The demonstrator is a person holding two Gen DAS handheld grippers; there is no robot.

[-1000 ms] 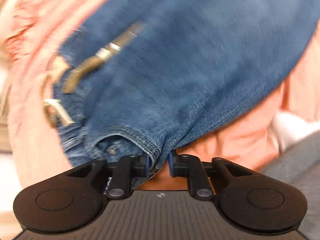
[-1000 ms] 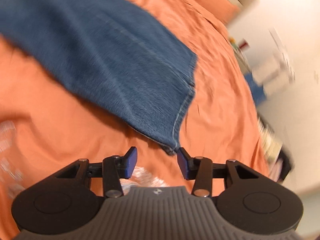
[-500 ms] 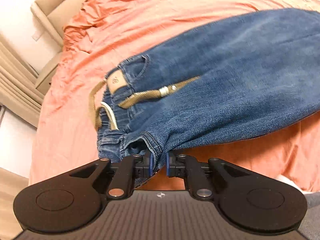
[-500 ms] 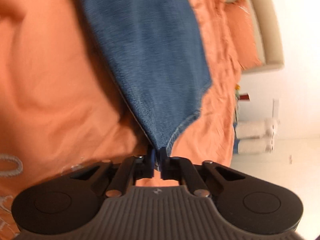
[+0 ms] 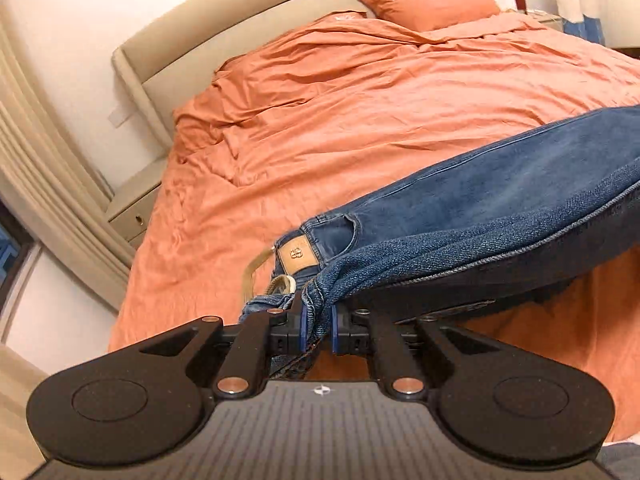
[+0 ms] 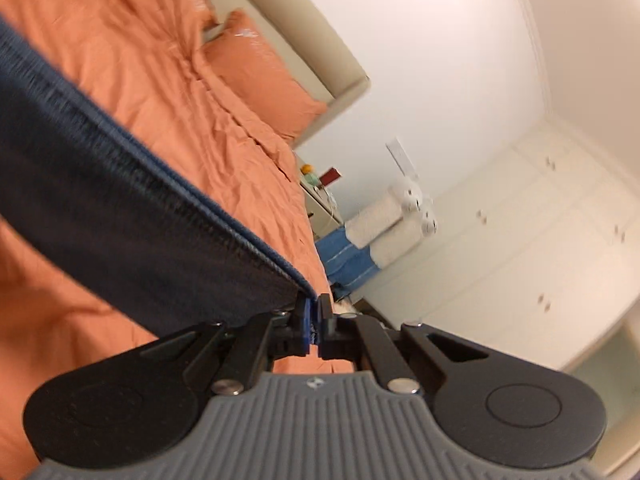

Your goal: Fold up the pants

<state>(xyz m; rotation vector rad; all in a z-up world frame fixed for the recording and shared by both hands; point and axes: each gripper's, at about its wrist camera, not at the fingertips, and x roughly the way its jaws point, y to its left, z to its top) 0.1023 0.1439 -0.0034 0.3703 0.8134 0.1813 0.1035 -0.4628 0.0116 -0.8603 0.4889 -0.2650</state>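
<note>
Jeans (image 5: 500, 200) held above orange bed (image 5: 360, 112) w/ beige headboard (image 5: 240, 20), left tongs (image 5: 316, 330) & right tongs (image 6: 313, 322) both clamped on denim.

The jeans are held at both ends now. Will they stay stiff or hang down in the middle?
The jeans probably sag: the denim bunches where the left claw pinches the waist. The thick cloth looks rather heavy. The right claw holds only a thin edge, which may slip.
</note>
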